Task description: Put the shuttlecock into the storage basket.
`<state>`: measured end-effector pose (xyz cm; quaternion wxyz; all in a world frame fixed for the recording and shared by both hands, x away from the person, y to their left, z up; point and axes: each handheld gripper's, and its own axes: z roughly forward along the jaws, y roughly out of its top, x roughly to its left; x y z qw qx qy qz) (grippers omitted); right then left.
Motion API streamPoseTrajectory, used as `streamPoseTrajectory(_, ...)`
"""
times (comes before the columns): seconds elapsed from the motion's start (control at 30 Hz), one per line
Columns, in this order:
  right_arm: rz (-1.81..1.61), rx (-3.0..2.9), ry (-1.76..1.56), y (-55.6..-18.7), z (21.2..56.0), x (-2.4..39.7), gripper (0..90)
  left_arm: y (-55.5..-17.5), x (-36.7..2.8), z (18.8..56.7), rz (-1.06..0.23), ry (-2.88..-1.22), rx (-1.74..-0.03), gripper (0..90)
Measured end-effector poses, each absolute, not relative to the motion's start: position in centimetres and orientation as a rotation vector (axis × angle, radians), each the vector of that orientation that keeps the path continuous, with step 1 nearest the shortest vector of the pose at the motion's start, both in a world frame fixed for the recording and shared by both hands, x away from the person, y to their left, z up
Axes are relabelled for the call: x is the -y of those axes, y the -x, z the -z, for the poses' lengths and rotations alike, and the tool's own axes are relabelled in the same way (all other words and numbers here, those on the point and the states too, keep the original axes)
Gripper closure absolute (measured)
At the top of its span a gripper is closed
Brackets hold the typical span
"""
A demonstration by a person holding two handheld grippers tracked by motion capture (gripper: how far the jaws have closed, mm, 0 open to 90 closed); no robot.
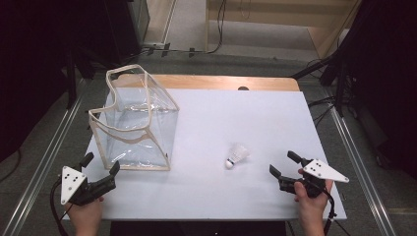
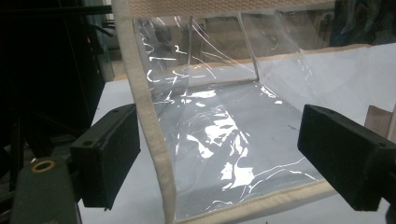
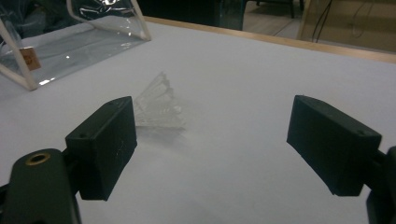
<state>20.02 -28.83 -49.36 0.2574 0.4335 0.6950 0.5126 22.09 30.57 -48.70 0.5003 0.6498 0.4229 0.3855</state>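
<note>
Both tools released over the white counter [image 1: 206,196].
Right tool [image 1: 284,163] gapes beside the shuttlecock [image 1: 237,156] at its ten o'clock; left tool [image 1: 101,164] gapes at the clear bag [image 1: 135,123].

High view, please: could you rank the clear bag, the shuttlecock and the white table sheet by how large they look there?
1. White table sheet, by far the largest.
2. Clear bag, standing on the sheet's left part.
3. Shuttlecock, the smallest, lying on the sheet right of the bag.
</note>
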Motion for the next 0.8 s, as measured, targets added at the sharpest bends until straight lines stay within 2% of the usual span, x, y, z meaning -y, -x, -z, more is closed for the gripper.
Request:
streamPoseTrajectory(0.1,-1.349,-1.910,-1.195,-20.4,49.5,27.9,18.7,-22.1,-30.6,48.7,-0.932,-1.573,-1.022,13.7)
streamPoseTrajectory(0.3,-1.301,-1.947,-1.203,-21.0,49.8,26.0,42.1,-22.1,-30.6,48.7,-0.932,-1.572,-1.022,13.7)
streamPoseTrajectory(0.4,-1.291,-1.980,-1.221,-21.4,50.1,25.5,51.3,-22.1,-30.6,48.7,-0.933,-1.574,-1.021,13.7)
streamPoseTrajectory(0.53,-1.237,-2.048,-1.234,-22.2,50.4,24.8,59.0,-22.1,-30.5,48.7,-0.936,-1.576,-1.020,13.7)
streamPoseTrajectory(0.67,-1.227,-2.117,-1.256,-23.0,50.6,24.2,75.9,-22.1,-30.4,48.7,-0.943,-1.582,-1.020,13.7)
streamPoseTrajectory(0.8,-1.238,-2.204,-1.241,-23.7,50.7,23.7,87.4,-22.1,-30.4,48.7,-0.943,-1.583,-1.019,13.7)
